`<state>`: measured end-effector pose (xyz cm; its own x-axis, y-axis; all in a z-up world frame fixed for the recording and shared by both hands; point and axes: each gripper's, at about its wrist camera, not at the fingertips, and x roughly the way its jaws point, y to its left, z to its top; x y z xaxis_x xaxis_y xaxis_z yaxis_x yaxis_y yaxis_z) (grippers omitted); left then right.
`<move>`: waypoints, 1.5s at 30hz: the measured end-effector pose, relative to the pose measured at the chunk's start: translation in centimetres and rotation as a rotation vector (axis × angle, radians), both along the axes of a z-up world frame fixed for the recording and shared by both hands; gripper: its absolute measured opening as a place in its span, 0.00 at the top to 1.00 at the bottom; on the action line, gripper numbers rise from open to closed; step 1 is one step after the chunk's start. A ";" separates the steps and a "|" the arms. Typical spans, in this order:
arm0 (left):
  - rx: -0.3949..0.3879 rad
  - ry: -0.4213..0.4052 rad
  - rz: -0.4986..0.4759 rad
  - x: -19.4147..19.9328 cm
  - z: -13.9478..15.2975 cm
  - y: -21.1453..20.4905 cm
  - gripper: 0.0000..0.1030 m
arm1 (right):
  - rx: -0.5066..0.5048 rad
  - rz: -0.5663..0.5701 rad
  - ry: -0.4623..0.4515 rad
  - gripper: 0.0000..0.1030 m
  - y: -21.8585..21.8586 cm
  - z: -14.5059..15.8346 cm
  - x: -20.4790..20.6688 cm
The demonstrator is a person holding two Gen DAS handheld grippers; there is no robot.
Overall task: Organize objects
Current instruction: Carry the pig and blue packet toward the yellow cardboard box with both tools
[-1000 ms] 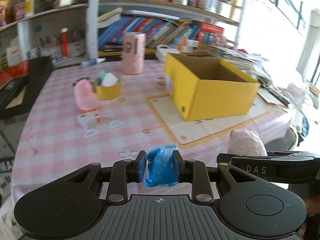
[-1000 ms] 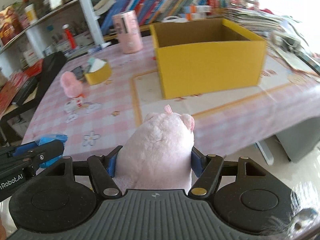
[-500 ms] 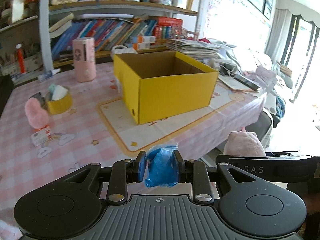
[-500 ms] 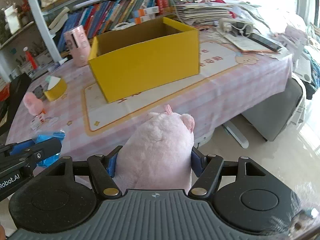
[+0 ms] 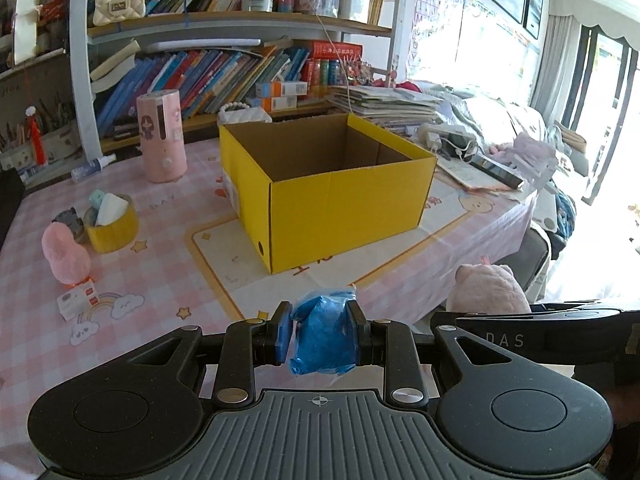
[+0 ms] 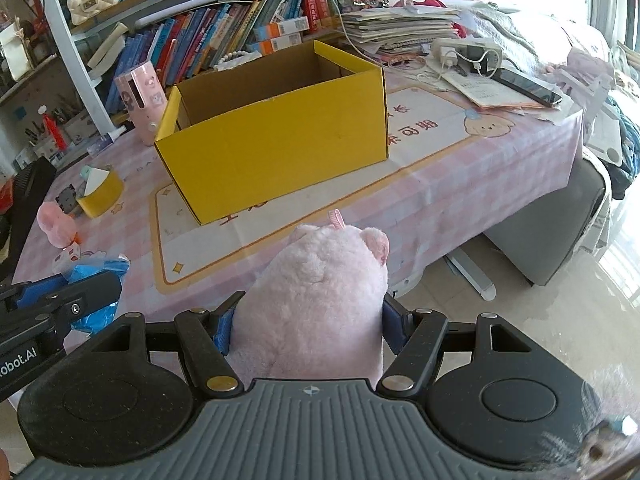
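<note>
Blue crumpled bag pinched in left gripper, pink plush squeezed in right gripper, both off the table edge before open yellow box.

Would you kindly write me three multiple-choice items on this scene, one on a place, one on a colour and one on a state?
1. Where does the pink bottle stand?
A. inside the box
B. on the table, left of the box
C. on the floor

2. What colour is the outside of the cardboard box?
A. yellow
B. green
C. white

3. What is the state of the right hand-held gripper?
A. open, holding nothing
B. shut on the pink plush toy
C. shut on a book

Answers:
1 B, the bottle stands on the checked tablecloth beside the box's left wall.
2 A, both views show yellow outer walls.
3 B, the plush toy sits squeezed between its two fingers, while the left hand-held gripper clamps a blue bag.
</note>
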<state>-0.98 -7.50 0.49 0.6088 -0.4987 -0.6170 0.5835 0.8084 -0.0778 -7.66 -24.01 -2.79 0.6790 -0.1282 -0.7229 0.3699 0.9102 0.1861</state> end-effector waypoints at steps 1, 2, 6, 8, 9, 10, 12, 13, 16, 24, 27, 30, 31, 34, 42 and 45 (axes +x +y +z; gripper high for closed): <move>0.000 -0.001 0.001 0.1 0.0 -0.1 0.75 | -0.001 0.000 -0.001 0.36 -0.1 0.0 0.1; 0.000 -0.003 0.003 0.2 0.1 -0.2 0.75 | -0.001 0.001 -0.002 0.36 -0.3 0.1 0.3; -0.003 -0.008 0.011 0.8 0.2 -0.7 0.75 | -0.006 0.012 -0.002 0.36 -0.7 0.2 0.9; -0.004 -0.008 0.012 1.1 0.2 -1.0 0.75 | -0.008 0.017 -0.002 0.36 -0.9 0.3 1.2; -0.005 -0.008 0.012 1.2 0.2 -1.2 0.75 | -0.009 0.017 -0.002 0.36 -1.1 0.3 1.3; -0.005 -0.008 0.012 1.2 0.2 -1.2 0.75 | -0.009 0.018 -0.001 0.36 -1.3 0.3 1.5; -0.005 -0.008 0.012 1.2 0.2 -1.3 0.75 | -0.009 0.019 0.002 0.36 -1.6 0.3 1.8; -0.005 -0.008 0.012 1.2 0.2 -1.3 0.75 | -0.010 0.019 0.003 0.36 -1.8 0.3 2.0; -0.005 -0.010 0.012 1.4 0.2 -1.5 0.75 | -0.012 0.022 0.005 0.36 -2.3 0.3 2.5; 0.000 -0.041 0.009 2.9 0.8 -3.8 0.75 | -0.024 0.036 0.001 0.36 -3.7 0.5 4.0; 0.001 -0.070 0.012 3.5 1.3 -4.3 0.75 | -0.029 0.046 -0.006 0.36 -4.2 0.8 4.7; -0.001 -0.098 0.015 4.2 1.7 -5.1 0.75 | -0.040 0.060 -0.017 0.36 -4.8 1.2 5.6; -0.002 -0.107 0.016 4.4 1.8 -5.3 0.75 | -0.043 0.065 -0.021 0.36 -4.9 1.3 5.8; -0.008 -0.137 0.021 5.3 2.4 -6.1 0.75 | -0.061 0.084 -0.035 0.36 -5.5 1.7 6.8; -0.016 -0.207 0.045 8.2 3.7 -8.3 0.75 | -0.110 0.122 -0.117 0.36 -8.3 3.8 9.8; -0.017 -0.219 0.064 9.5 3.9 -9.2 0.75 | -0.147 0.128 -0.163 0.36 -9.6 5.0 11.2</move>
<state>8.50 -16.69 4.39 0.7580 -0.4636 -0.4588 0.5352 0.8442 0.0311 3.57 -33.65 2.25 0.8024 -0.1292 -0.5826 0.2259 0.9694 0.0962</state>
